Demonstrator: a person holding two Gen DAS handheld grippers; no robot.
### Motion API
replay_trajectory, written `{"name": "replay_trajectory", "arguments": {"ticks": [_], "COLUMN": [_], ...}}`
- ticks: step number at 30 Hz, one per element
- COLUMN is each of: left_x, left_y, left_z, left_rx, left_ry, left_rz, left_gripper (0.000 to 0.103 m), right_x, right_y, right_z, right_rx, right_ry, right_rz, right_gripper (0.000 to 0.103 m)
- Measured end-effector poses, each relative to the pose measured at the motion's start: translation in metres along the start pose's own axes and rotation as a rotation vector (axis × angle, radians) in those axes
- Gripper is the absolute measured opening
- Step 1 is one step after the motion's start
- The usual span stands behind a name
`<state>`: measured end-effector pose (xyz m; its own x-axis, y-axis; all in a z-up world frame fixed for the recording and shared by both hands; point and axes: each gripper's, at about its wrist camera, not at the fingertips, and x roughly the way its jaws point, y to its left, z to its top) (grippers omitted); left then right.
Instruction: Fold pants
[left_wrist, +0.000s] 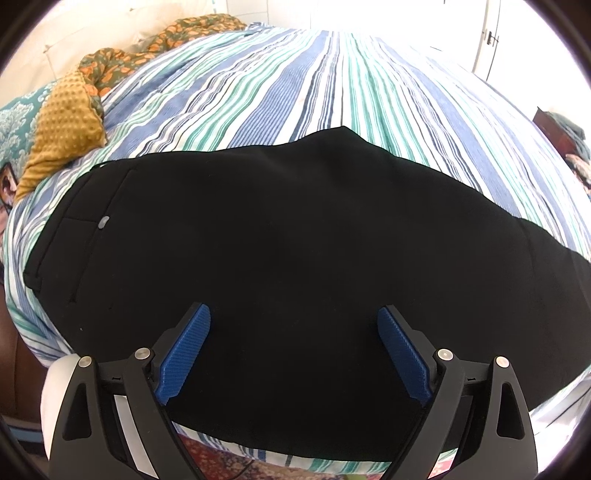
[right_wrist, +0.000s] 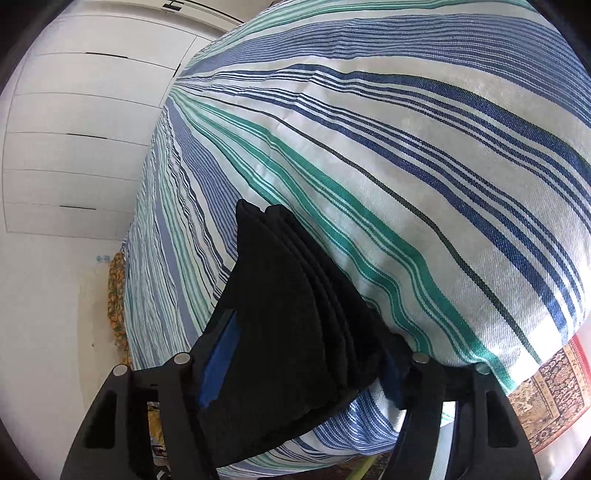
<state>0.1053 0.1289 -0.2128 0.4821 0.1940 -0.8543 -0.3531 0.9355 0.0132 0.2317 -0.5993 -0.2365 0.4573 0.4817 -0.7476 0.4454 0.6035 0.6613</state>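
striped bedspread (left_wrist: 332, 74) under black pants (left_wrist: 277, 240); my left gripper (left_wrist: 293, 317) spread above them, right gripper (right_wrist: 295, 369) pinching stacked leg ends; next, carry fold over.

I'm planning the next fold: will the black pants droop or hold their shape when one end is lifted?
Probably droop: the pants lie flat, following the striped bedspread. The end bunched in the right tongs shows several soft layers, so it looks floppy. The left tongs hover open above them.
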Motion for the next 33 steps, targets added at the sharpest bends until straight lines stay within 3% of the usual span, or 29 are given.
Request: {"name": "replay_trajectory", "arguments": {"ticks": [1, 5, 9, 16, 24, 33], "left_x": [0.000, -0.002, -0.004, -0.013, -0.020, -0.033], "left_y": [0.000, 0.002, 0.005, 0.012, 0.026, 0.047], "left_z": [0.000, 0.001, 0.002, 0.002, 0.000, -0.007], "left_rx": [0.000, -0.006, -0.041, -0.100, -0.157, -0.247], "left_ry": [0.000, -0.001, 0.000, -0.007, -0.021, -0.036], "left_rz": [-0.001, -0.012, -0.035, -0.089, -0.164, -0.222], "left_gripper": [0.093, 0.093, 0.093, 0.093, 0.093, 0.093], "right_x": [0.001, -0.013, -0.036, -0.045, 0.002, 0.083], "right_y": [0.002, 0.015, 0.043, 0.108, 0.180, 0.252], "right_z": [0.001, -0.008, -0.025, -0.061, -0.114, -0.192], "right_rx": [-0.018, -0.083, -0.106, -0.146, -0.118, -0.166], "right_ry": [0.004, -0.013, -0.016, 0.031, 0.151, 0.300], "right_rz": [-0.036, -0.007, 0.161, 0.364, 0.533, 0.611], "right_gripper": [0.026, 0.021, 0.020, 0.020, 0.021, 0.021]}}
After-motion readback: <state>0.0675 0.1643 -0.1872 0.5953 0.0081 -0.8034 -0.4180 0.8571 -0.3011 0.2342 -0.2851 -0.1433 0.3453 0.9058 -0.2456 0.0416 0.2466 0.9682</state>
